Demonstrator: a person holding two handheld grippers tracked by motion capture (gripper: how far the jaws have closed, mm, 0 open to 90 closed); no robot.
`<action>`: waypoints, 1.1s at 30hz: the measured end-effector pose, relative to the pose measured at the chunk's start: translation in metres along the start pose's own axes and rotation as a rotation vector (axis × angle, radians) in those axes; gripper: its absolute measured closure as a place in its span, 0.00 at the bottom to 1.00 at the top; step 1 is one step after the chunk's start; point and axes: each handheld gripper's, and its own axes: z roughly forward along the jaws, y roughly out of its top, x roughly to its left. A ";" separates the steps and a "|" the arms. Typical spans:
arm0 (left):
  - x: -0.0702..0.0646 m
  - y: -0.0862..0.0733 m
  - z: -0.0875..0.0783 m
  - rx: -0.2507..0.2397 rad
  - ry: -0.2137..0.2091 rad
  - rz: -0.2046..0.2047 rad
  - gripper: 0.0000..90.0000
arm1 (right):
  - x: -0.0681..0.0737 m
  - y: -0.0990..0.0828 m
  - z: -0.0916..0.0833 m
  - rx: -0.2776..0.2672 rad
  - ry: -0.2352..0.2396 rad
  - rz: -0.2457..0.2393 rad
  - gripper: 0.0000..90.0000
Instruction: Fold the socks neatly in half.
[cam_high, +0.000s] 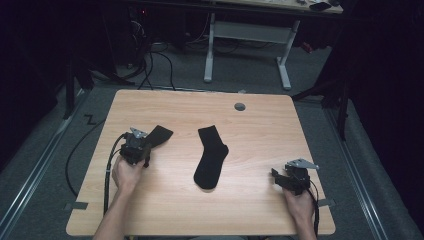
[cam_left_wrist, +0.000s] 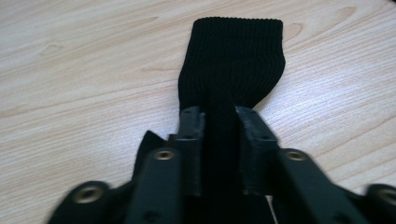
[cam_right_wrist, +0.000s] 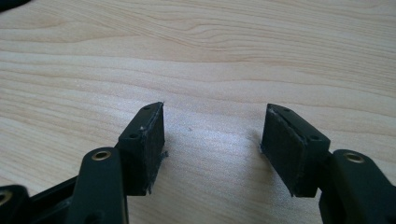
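While the desk (cam_high: 260, 125) carries two black socks, each line below fixes one thing.
Left gripper (cam_left_wrist: 219, 116): clenched on the left sock (cam_left_wrist: 233, 60) — pinching a fold of it (near the desk's left edge).
Right gripper (cam_right_wrist: 212, 135): released, jaws wide apart, near the front right corner.
Middle sock (cam_high: 211, 156): flat — mid-desk, untouched.

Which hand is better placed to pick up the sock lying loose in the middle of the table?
Right. The right tool is open and empty, resting near the middle sock. The left tool is already clamped on the other sock, so it is not free.
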 end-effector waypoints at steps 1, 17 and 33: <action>0.000 0.000 0.000 0.006 -0.001 0.009 0.91 | 0.000 0.000 0.000 0.000 0.001 0.000 0.43; -0.005 0.021 -0.035 -0.074 -0.112 -0.002 0.96 | 0.000 0.000 0.000 0.001 0.001 0.000 0.42; -0.029 0.042 -0.070 -0.178 -0.238 -0.008 0.96 | 0.000 0.000 0.000 0.003 0.004 -0.001 0.41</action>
